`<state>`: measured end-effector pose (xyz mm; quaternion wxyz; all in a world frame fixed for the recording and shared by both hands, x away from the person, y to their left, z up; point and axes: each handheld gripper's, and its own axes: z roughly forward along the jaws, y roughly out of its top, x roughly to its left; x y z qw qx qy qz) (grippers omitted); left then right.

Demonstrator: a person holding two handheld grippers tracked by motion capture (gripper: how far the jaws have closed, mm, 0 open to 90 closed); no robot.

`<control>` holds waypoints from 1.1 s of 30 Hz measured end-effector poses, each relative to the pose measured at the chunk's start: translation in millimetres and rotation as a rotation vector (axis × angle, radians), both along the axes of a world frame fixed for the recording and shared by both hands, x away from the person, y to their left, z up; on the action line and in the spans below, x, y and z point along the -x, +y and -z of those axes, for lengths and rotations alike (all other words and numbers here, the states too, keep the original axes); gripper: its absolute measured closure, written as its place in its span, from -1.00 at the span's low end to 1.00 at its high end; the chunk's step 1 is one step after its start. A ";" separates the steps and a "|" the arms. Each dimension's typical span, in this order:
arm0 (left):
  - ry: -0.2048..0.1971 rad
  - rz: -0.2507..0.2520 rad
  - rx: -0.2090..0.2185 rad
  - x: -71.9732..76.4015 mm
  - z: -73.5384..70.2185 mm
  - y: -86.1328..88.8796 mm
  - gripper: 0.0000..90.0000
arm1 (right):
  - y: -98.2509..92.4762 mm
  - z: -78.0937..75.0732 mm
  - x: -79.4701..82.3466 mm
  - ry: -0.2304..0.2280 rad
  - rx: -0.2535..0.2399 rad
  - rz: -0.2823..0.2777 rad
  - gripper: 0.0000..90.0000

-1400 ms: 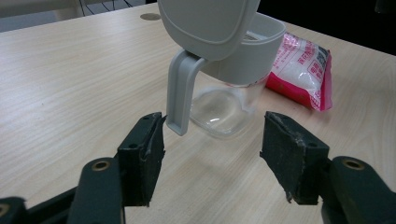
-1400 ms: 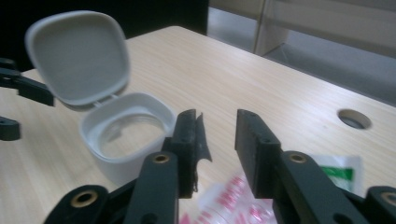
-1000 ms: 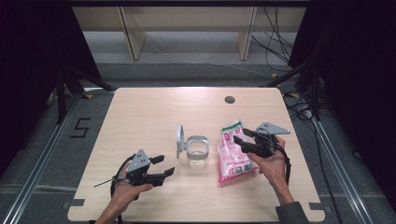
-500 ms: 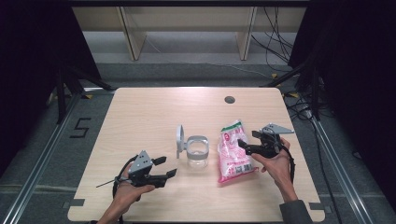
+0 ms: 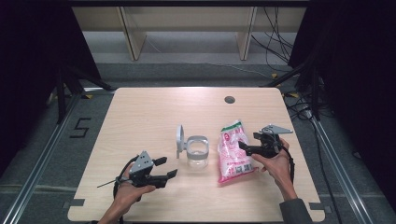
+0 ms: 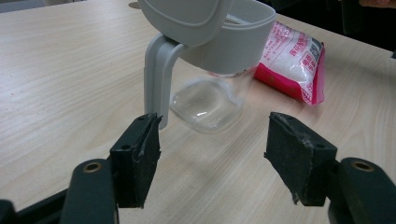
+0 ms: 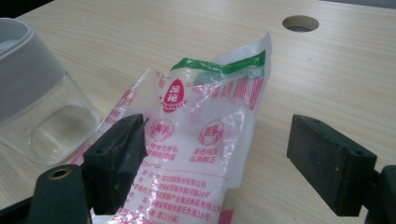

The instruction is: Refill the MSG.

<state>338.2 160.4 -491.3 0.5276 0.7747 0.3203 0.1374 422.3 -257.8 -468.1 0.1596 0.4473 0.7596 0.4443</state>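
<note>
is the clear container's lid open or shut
Open: the grey lid stands flipped up beside the clear container, and its mouth is uncovered.

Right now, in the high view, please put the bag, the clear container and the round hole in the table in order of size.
1. bag, largest
2. clear container, with its grey lid standing open
3. round hole, smallest

Three cameras: one fixed overhead, one riding on each gripper.

From my high view I look forward and down over the whole pale wooden desk (image 5: 140, 116). My left gripper view sits low and close, facing the clear plastic jar with the grey hinged lid (image 6: 210, 70); my right gripper view faces the pink-and-white printed plastic bag (image 7: 205, 135). All three share jar and bag.
</note>
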 end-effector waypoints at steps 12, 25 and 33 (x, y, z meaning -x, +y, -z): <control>-0.002 0.013 0.000 1.9 0.7 -1.7 -0.24 | -4.6 8.2 -12.4 0.005 0.019 -0.007 -0.53; 0.002 0.011 -0.009 2.4 1.3 -2.5 -0.24 | 5.4 21.1 -27.0 0.084 0.014 -0.046 -0.37; 0.003 0.011 -0.007 2.4 1.4 -2.5 -0.24 | 8.1 30.5 -35.4 0.115 -0.016 -0.076 -0.26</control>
